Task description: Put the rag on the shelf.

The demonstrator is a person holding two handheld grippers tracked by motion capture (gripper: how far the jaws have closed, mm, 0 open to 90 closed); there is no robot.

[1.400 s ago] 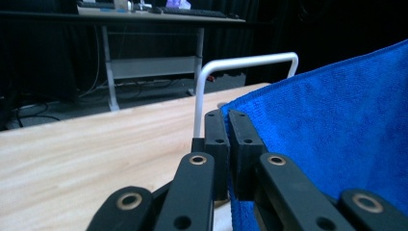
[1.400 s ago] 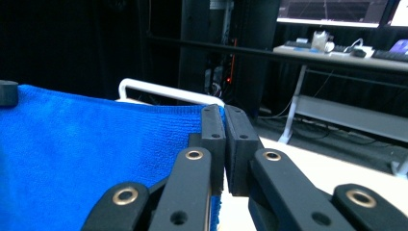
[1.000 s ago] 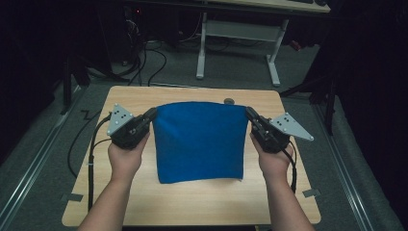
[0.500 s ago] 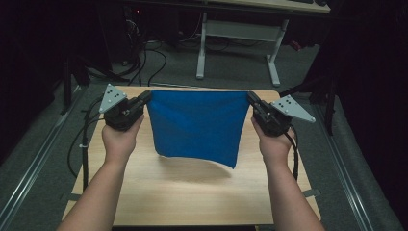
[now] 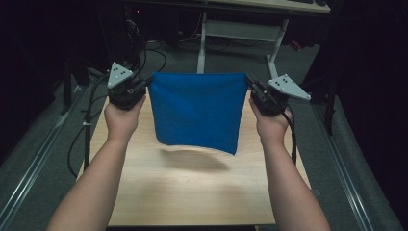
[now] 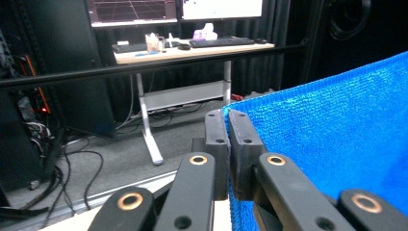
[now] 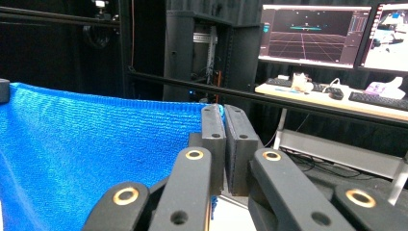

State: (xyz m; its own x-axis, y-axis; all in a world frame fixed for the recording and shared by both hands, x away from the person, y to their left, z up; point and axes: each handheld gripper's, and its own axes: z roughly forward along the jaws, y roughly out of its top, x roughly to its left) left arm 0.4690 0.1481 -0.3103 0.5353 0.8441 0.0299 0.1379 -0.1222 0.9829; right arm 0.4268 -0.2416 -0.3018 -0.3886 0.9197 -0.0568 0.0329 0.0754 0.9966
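We held the blue cloth (image 5: 197, 110) stretched between our left claw (image 5: 142, 88) and right claw (image 5: 251, 85), each pinching a top corner, mid-frame above the worktop (image 5: 192, 192).

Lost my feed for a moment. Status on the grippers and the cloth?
Left gripper and right gripper shut on top corners of blue cloth. Cloth hanging above wooden table. Nothing in the way.
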